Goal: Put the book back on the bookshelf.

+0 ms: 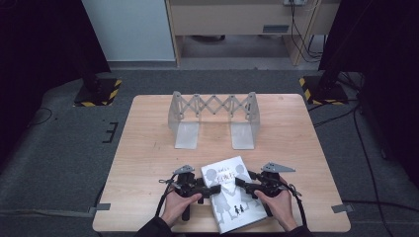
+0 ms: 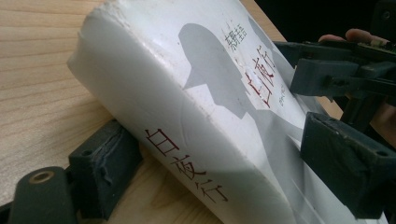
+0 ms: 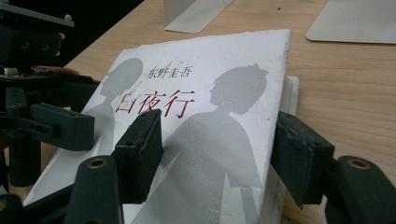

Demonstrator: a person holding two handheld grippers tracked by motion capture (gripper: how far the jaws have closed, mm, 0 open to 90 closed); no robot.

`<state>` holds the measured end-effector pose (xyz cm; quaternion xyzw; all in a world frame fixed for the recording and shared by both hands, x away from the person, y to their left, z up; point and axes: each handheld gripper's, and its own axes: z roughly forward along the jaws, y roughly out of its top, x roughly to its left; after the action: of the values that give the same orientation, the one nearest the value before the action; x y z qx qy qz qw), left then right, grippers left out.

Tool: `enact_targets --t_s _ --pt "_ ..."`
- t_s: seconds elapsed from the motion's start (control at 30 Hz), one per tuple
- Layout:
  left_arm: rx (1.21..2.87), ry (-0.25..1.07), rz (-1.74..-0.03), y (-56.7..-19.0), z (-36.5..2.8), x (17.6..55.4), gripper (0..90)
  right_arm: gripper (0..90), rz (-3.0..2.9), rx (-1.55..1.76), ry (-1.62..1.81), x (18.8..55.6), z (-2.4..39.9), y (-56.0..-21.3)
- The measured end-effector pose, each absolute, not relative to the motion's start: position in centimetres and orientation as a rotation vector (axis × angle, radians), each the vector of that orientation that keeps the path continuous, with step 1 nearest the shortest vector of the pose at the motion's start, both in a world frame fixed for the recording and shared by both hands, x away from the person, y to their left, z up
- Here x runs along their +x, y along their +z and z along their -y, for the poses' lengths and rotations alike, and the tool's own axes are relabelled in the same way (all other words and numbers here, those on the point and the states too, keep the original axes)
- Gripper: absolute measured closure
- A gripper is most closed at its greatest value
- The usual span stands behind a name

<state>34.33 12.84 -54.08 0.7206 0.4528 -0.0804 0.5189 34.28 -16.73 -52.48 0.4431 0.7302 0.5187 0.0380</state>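
A thick white book (image 1: 230, 190) with grey silhouettes and a red title lies near the front edge of the wooden table (image 1: 148, 148). My left gripper (image 1: 212, 189) is at its spine side. In the left gripper view one pad (image 2: 105, 168) sits under the spine and the other presses on the cover of the book (image 2: 187, 93), which is tilted up. My right gripper (image 1: 242, 182) comes in from the book's right edge. In its own view one pad (image 3: 137, 154) lies on the cover of the book (image 3: 210, 116) and the other (image 3: 299, 158) is against the page edge.
An expandable grey metal book rack (image 1: 213, 118) with two flat feet stands at the middle back of the table. Bare wood lies between it and the book. Two striped stand bases (image 1: 99, 91) sit on the floor behind the table.
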Motion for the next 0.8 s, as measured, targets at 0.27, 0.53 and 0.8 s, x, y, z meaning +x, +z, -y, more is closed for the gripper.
enact_targets --t_s 0.27,0.53,0.8 --pt "1.707 -0.122 -1.016 -52.6 -13.1 34.2 18.5 43.7 -2.188 1.298 1.657 34.1 17.3 -51.4" --pt "1.688 -0.149 -1.007 -52.7 -12.9 34.2 18.2 45.6 -2.193 1.251 1.675 34.0 17.2 -51.0" --pt "1.684 -0.153 -1.002 -52.9 -12.8 34.4 17.8 45.7 -2.192 1.244 1.669 34.0 17.3 -51.0"
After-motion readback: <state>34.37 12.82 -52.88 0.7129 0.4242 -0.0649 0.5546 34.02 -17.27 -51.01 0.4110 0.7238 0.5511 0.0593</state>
